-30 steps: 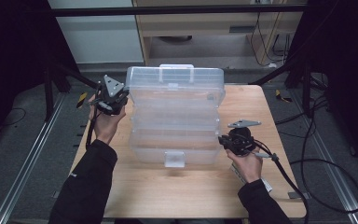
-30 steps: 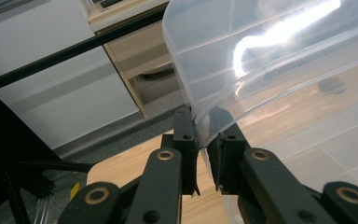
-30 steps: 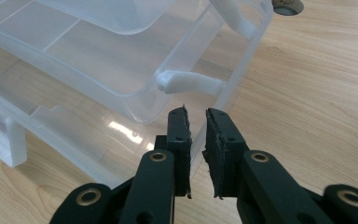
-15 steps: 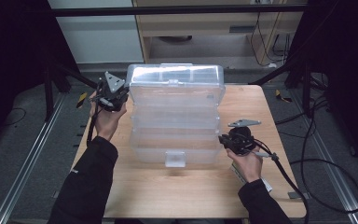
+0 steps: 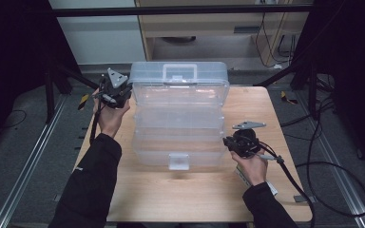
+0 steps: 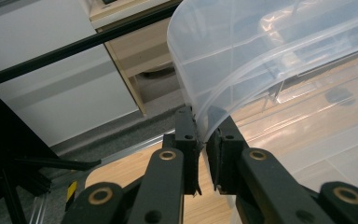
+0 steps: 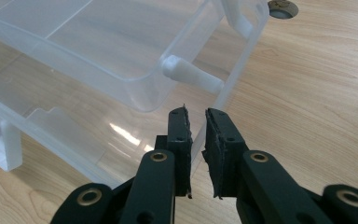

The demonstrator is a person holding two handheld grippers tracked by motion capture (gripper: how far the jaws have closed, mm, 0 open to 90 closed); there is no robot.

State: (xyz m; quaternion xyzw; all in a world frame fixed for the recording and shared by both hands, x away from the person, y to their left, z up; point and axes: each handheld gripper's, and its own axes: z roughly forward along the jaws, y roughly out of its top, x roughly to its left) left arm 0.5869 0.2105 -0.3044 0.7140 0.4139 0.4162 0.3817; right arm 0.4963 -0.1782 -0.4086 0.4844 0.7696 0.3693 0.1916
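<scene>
A clear plastic storage box [image 5: 180, 121] with stacked, stepped-out tiers stands on the wooden table [image 5: 195, 199]. Its top tier [image 5: 179, 88] carries a white handle [image 5: 179, 71]. My left gripper [image 5: 126, 90] is at that tier's left end. In the left gripper view its jaws [image 6: 200, 122] pinch the tier's thin clear rim [image 6: 261, 56]. My right gripper [image 5: 227, 141] is at the right end of the bottom tier. Its nearly closed jaws [image 7: 196, 114] hold the bottom tier's clear wall [image 7: 228, 88], just below a white hinge arm [image 7: 191, 74].
A front latch [image 5: 178, 161] faces the person. Beyond the table stand a light wood cabinet [image 5: 218, 33] and black frame bars [image 5: 180, 9]. Cables [image 5: 332, 166] trail over the floor at the right. A round metal grommet [image 7: 282, 7] sits in the tabletop beside the box.
The left gripper and the top tier it holds have shifted slightly toward the far side. The right hand has kept still.
</scene>
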